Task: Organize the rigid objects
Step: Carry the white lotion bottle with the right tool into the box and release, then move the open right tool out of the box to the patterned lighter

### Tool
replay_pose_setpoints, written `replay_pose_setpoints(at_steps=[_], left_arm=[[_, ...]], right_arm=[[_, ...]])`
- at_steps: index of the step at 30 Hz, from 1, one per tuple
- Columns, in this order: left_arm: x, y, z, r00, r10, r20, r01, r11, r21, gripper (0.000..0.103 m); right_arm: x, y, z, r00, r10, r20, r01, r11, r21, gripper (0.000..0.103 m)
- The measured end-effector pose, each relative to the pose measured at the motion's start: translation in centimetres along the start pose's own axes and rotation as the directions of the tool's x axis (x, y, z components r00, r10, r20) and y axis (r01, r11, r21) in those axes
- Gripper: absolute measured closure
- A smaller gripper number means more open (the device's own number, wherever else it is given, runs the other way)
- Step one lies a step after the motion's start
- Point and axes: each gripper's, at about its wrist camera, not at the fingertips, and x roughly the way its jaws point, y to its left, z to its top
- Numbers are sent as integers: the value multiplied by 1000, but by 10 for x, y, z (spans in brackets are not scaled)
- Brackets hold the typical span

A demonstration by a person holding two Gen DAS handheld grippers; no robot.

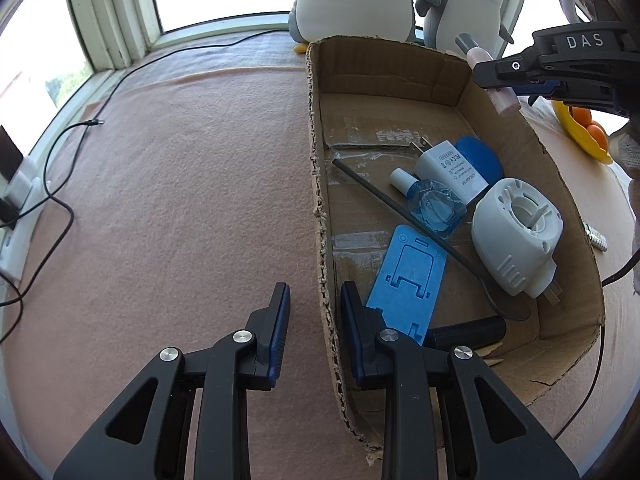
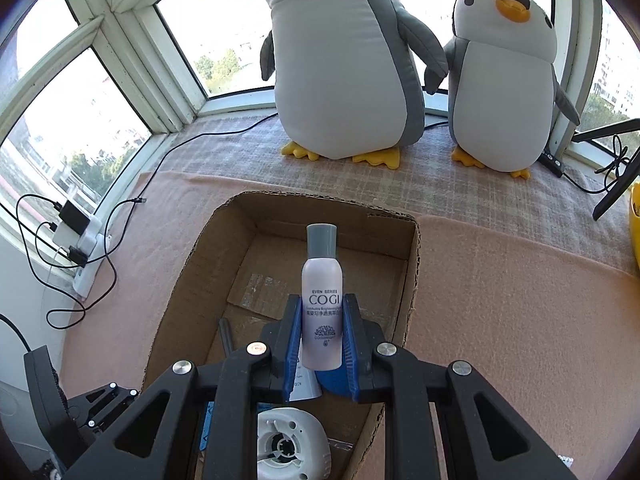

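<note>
Pink COGI bottle (image 2: 322,312) clamped in right jaws; left jaws pinch the cardboard box (image 1: 320,208) wall.

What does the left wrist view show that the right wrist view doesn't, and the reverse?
Left wrist only: the left gripper astride the box wall, a blue stand, a blue bottle and oranges.

Right wrist only: the COGI label on the bottle clamped in the right gripper, and a power strip.

Both: the box, the bottle, the white round device, the charger and two penguins.
</note>
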Motion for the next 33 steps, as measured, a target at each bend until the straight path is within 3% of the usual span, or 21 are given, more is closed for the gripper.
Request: replay_pose_setpoints(at_steps=[3, 5, 7, 22, 33], left_arm=[[0, 0, 0, 1000, 0, 0, 0, 1000, 0, 78], [0, 0, 0, 1000, 1, 0, -1, 1000, 1, 78], [0, 0, 0, 1000, 1, 1, -1, 1000, 1, 78], [0, 0, -1, 1000, 6, 4, -6, 1000, -8, 78], [-1, 1, -2, 1000, 4, 9, -4, 1000, -8, 78]], right_arm=[[0, 0, 1, 1000, 5, 7, -5, 1000, -3, 82], [-2, -1, 2, 1000, 7, 18, -7, 1000, 0, 61], [-7, -1, 2, 999, -2, 41, 2, 1000, -2, 53], [-32, -5, -10, 997, -26, 68, 28, 999, -23, 51], [-97, -20, -35, 991, -9, 137, 5, 1000, 27, 51]])
